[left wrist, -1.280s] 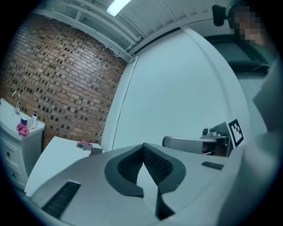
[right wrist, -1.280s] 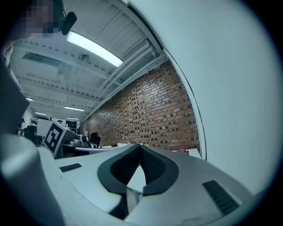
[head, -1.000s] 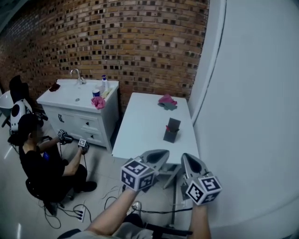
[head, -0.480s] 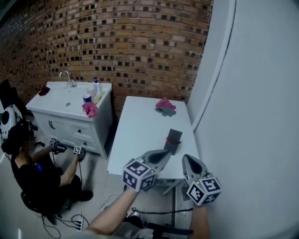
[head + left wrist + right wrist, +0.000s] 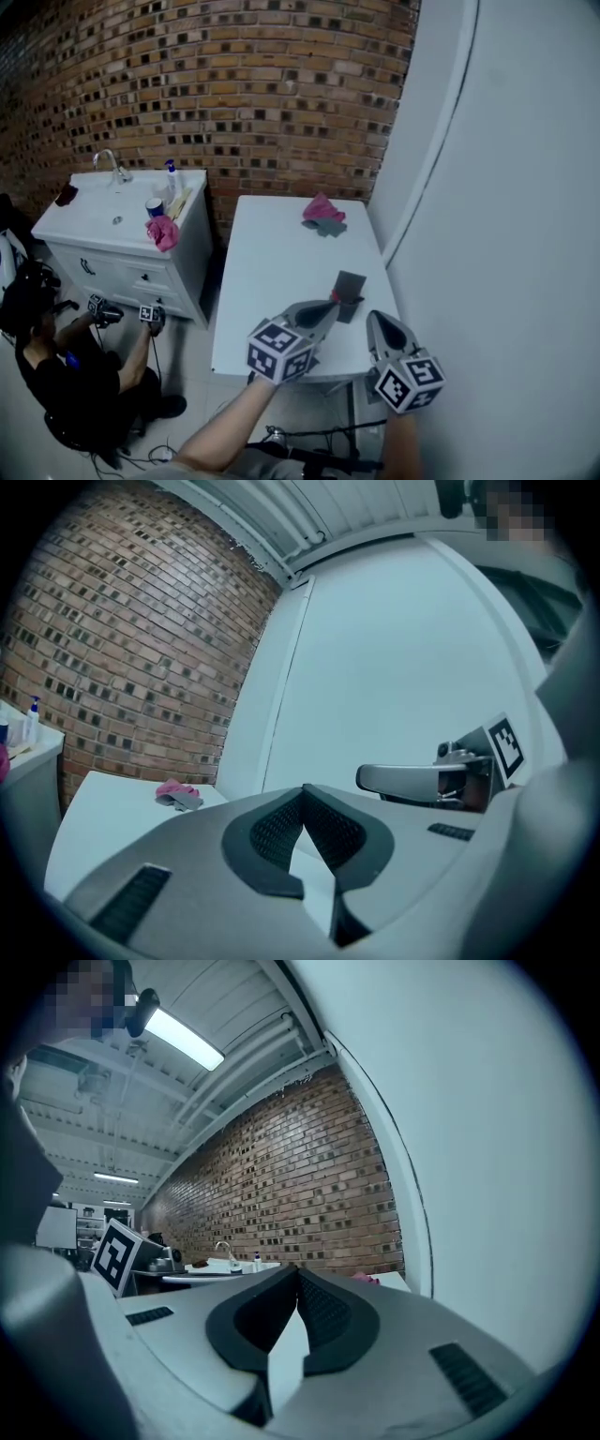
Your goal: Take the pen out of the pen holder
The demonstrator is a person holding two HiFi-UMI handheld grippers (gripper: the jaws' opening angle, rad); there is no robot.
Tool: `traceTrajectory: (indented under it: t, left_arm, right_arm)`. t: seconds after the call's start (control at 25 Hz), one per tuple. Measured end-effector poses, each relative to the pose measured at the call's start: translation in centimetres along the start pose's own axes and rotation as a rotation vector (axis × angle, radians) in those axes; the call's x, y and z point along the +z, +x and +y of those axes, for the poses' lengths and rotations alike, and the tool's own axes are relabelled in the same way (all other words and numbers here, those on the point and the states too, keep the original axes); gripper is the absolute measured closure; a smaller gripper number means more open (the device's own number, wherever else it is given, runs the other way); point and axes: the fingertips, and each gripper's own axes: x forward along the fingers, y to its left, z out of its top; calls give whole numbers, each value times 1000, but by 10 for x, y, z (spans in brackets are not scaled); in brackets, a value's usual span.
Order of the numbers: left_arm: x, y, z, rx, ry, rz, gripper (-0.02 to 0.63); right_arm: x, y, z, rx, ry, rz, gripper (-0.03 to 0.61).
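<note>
A dark grey pen holder [image 5: 350, 292] stands on the white table [image 5: 272, 281] near its front right corner. A small red piece [image 5: 335, 296], perhaps the pen, shows at the holder's left side. My left gripper [image 5: 332, 306] is shut and empty, its tip just short of that red piece in the head view. My right gripper [image 5: 375, 317] is to the right, over the table's front edge, also shut with nothing in it. In the left gripper view the jaws [image 5: 302, 795] meet and the holder is hidden. The right gripper view shows its own jaws [image 5: 298, 1273] meeting too.
A pink and grey cloth [image 5: 322, 211] lies at the table's far end. A curved white wall [image 5: 506, 234] runs close along the right. To the left stands a white sink cabinet [image 5: 112, 225] with bottles. A person [image 5: 56, 375] sits on the floor holding grippers. A brick wall is behind.
Both grippers have moved forward together toward the table. The pen holder, earlier well ahead of them, now sits right at the left gripper's tip. Both stayed shut.
</note>
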Motion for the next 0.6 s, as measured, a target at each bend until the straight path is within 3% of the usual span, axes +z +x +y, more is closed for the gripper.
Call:
traceTrajectory:
  t: [0.6]
  left_arm:
    - [3,18,10,80,-21,31,615]
  right_arm:
    - [16,15,-17,65,5,14,592]
